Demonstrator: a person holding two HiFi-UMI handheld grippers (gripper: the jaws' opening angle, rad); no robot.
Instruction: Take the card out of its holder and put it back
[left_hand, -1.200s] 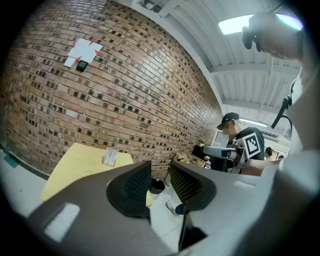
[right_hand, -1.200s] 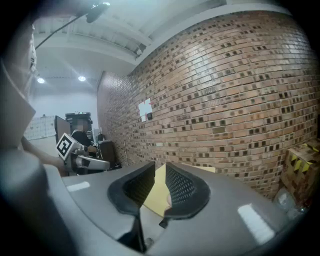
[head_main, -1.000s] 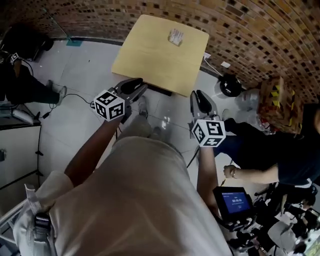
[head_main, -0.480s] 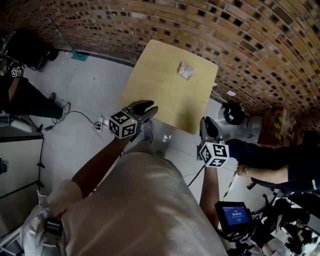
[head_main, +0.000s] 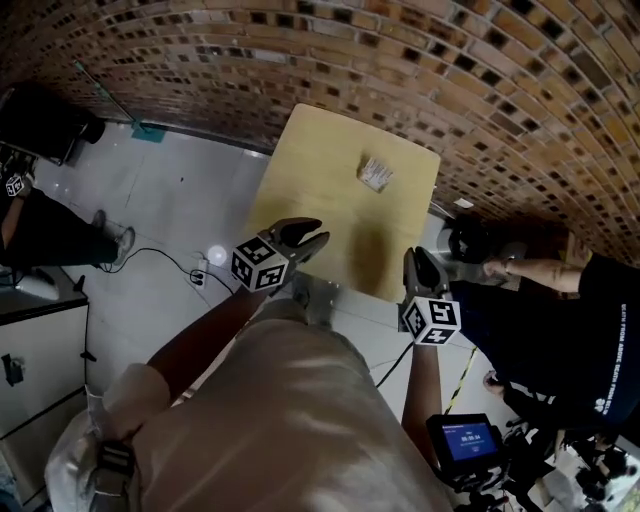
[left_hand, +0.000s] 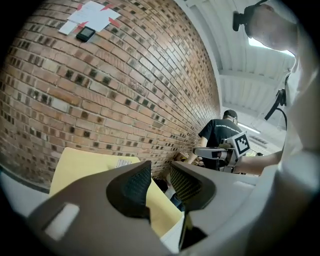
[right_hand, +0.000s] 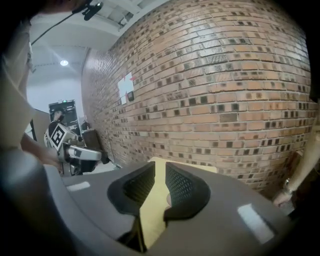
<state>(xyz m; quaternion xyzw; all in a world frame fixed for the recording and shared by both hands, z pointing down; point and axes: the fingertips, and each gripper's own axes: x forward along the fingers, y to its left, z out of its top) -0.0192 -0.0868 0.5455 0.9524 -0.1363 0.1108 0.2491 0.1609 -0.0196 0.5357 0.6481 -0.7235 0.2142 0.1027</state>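
Several wall papers (left_hand: 92, 15), gripper views only

Card holder (head_main: 375, 173): one small, pale, roughly rectangular item, whitish with fine grey markings. It is laid flat on the light wooden table (head_main: 320, 200), in the far right quarter of the top, close to the far edge and set in from the right edge, and turned slightly askew to the table's sides. In the left gripper view it is seen as a pale printed patch (left_hand: 122, 162) flat on the table. The card cannot be told apart from the holder.
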